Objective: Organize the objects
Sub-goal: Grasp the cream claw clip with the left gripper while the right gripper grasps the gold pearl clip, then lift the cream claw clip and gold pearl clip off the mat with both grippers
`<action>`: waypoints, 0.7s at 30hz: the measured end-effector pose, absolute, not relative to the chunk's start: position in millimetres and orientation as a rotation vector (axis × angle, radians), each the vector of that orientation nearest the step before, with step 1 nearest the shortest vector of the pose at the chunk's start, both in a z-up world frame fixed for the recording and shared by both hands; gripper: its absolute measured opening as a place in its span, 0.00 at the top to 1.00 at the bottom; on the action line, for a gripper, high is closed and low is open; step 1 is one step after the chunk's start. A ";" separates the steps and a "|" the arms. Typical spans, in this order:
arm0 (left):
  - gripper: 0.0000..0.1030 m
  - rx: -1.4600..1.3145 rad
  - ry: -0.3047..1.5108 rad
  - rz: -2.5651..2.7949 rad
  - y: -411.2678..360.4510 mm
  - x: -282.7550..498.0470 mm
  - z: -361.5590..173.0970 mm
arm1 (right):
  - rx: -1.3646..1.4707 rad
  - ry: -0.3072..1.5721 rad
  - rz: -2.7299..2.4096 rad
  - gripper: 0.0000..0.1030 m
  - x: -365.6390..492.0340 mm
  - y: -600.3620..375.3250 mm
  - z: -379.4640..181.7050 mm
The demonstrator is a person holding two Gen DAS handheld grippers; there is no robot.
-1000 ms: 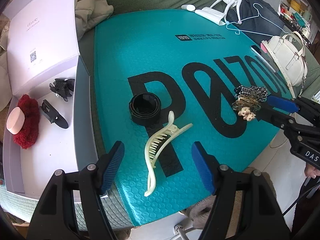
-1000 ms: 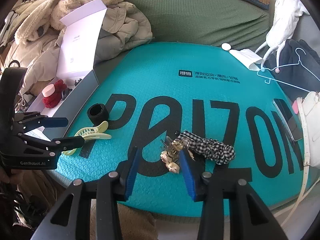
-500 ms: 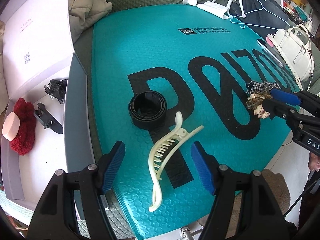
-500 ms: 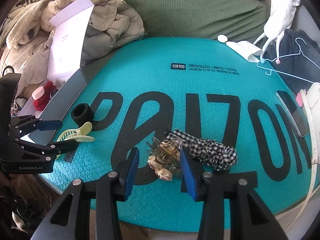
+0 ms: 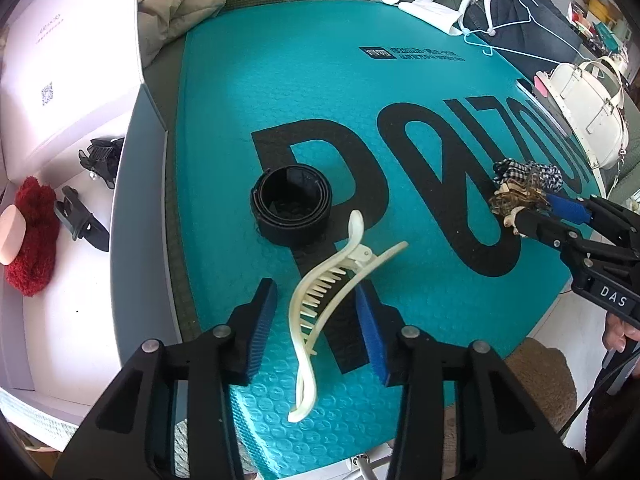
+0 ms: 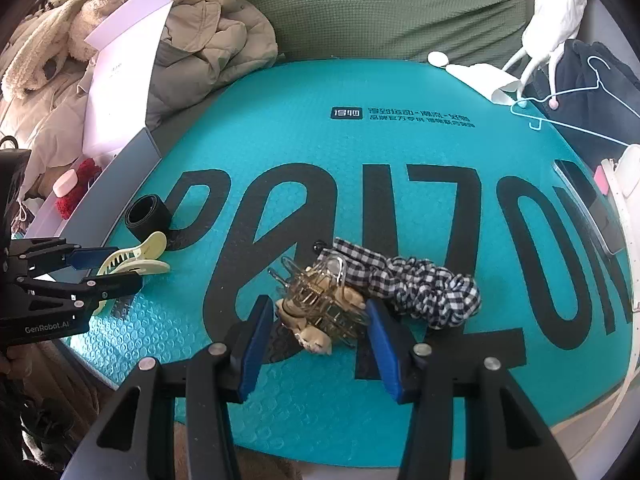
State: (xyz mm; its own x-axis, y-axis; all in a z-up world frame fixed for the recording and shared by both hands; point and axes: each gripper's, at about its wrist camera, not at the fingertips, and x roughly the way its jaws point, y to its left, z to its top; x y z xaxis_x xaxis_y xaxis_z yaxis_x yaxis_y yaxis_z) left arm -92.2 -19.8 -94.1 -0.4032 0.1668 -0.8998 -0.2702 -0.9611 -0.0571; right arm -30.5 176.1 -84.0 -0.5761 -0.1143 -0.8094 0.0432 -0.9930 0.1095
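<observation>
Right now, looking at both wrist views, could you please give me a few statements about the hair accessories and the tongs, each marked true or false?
1. The cream plastic claw clip lies between the open left tongs. True.
2. The right tongs are shut on the black-and-white checked scrunchie. False: they are open around the clear gold-wire claw clip.
3. The fluffy red scrunchie lies in the open white box. True.
4. The coiled black band lies in the box. False: it lies on the teal bubble mailer.
</observation>
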 end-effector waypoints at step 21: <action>0.78 -1.553 0.058 2.387 -18.2 -84.5 -93.3 | 1.373 -0.089 -2.686 0.52 -14.9 160.6 -76.2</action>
